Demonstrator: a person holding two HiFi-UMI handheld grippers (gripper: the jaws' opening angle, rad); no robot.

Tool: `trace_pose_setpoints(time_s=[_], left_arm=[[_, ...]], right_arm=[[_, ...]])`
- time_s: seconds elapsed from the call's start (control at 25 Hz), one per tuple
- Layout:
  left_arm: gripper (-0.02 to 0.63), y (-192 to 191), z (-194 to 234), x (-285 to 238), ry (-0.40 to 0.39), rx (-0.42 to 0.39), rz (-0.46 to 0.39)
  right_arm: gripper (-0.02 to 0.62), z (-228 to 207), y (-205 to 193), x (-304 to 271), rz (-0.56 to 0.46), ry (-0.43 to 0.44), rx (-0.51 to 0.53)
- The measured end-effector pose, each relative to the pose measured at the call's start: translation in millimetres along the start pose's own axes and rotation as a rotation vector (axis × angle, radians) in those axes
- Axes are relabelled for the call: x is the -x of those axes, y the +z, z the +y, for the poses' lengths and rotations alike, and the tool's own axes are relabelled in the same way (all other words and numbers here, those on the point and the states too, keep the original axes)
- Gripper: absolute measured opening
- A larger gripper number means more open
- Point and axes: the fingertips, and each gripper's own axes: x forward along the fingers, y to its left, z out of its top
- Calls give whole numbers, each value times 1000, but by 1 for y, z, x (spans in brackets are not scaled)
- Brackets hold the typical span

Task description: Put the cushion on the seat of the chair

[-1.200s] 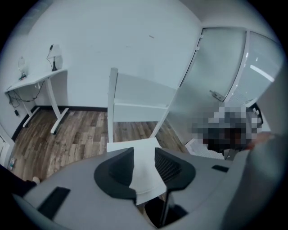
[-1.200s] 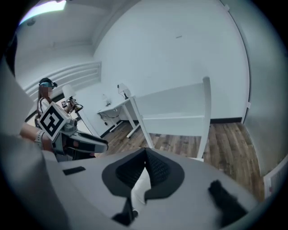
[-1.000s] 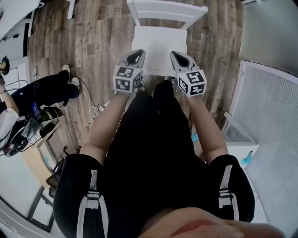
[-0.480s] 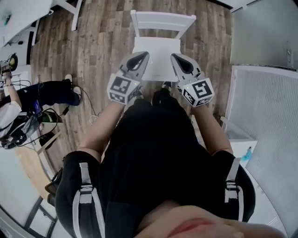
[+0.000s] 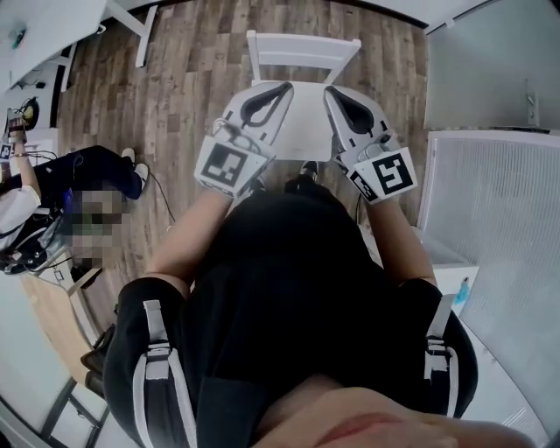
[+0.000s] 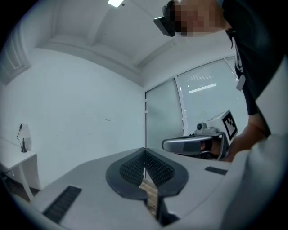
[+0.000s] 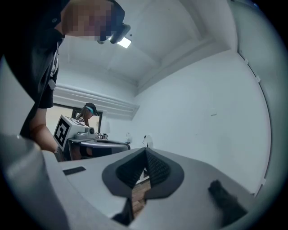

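Observation:
A white chair (image 5: 302,51) stands on the wood floor ahead of me, its white seat (image 5: 304,122) showing between my two grippers. I cannot tell a cushion apart from the seat. My left gripper (image 5: 282,87) and right gripper (image 5: 332,89) are held up side by side above the seat, pointing level. Both are shut with nothing between the pads. In the left gripper view the jaws (image 6: 145,155) meet against a white wall, with the right gripper (image 6: 193,144) beside them. In the right gripper view the jaws (image 7: 146,155) are also together, with the left gripper (image 7: 96,146) alongside.
A second person (image 5: 52,201) sits at the left with cables on the floor nearby. A white table (image 5: 52,26) is at the upper left. A white ribbed panel (image 5: 490,201) stands at the right. Glass partitions (image 6: 202,103) line the far wall.
Both grippers have risen together toward the head camera and now look larger. The chair has slid toward the top of the view.

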Motion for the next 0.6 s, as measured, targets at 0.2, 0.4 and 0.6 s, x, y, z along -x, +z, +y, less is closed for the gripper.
trace_pose_setpoints(time_s=[0.2, 0.4, 0.6], left_arm=[[11, 19, 1, -7, 1, -24, -58], [11, 24, -4, -15, -13, -35, -60], [11, 23, -5, -20, -30, -46, -54]], right_arm=[[15, -5, 18, -2, -30, -10, 47], [15, -10, 23, 2, -38, -13, 66], [15, -18, 22, 4, -43, -27, 62]])
